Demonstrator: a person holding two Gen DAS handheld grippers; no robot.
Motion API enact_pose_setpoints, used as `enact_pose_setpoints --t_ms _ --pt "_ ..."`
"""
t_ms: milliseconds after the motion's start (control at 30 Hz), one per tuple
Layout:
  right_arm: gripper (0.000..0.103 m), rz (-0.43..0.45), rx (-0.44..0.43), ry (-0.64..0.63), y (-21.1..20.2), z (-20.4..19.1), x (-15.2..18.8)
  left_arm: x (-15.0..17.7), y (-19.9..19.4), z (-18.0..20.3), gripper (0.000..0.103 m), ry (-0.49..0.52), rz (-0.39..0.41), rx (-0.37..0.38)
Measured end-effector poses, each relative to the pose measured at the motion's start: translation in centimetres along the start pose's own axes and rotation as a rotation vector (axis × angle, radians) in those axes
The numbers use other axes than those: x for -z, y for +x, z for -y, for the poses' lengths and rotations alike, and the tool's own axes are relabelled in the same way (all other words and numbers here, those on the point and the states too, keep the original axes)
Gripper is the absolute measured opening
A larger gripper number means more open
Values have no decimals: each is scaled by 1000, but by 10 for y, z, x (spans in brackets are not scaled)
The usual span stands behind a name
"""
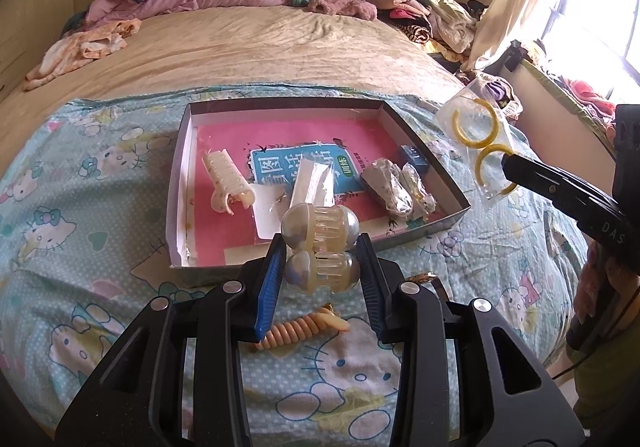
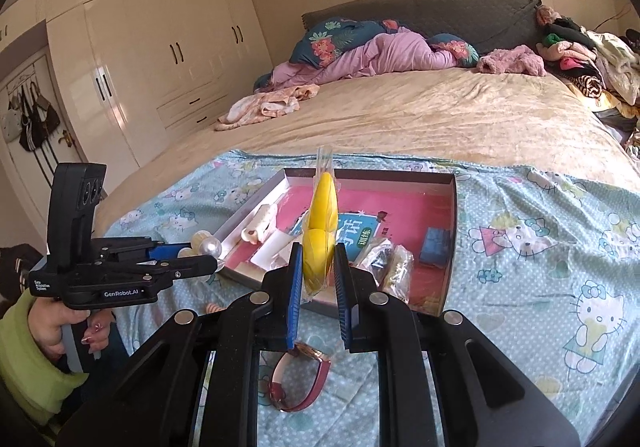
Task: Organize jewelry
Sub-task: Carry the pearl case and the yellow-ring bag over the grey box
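Gleaming pearl-capped clear claw clip (image 1: 319, 247) between left tool (image 1: 320, 259) fingers

box (image 1: 182, 183) on blanket (image 1: 80, 215), watch (image 2: 298, 383) before it

The left gripper (image 1: 322, 247) hides the near end of the coiled hair tie (image 1: 298, 331), and the right gripper (image 2: 318, 267) covers part of the watch (image 2: 300, 383). The small wrapped pieces (image 1: 394, 187) in the box (image 1: 180, 183) are too crinkled to identify, and the print on the blue card (image 1: 280, 167) is partly covered.
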State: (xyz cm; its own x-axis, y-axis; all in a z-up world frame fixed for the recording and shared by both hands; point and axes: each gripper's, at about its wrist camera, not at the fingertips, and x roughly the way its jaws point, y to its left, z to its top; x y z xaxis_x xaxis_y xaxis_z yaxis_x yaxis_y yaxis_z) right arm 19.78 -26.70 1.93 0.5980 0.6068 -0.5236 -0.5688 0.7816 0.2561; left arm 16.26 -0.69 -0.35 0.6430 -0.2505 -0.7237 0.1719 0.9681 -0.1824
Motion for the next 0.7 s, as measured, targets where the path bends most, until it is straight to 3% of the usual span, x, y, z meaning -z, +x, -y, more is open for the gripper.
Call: enact_pose_setpoints --t_ms 700 --pt "15 17 17 3 24 15 -21 -24 38 -1 28 -20 -22 -6"
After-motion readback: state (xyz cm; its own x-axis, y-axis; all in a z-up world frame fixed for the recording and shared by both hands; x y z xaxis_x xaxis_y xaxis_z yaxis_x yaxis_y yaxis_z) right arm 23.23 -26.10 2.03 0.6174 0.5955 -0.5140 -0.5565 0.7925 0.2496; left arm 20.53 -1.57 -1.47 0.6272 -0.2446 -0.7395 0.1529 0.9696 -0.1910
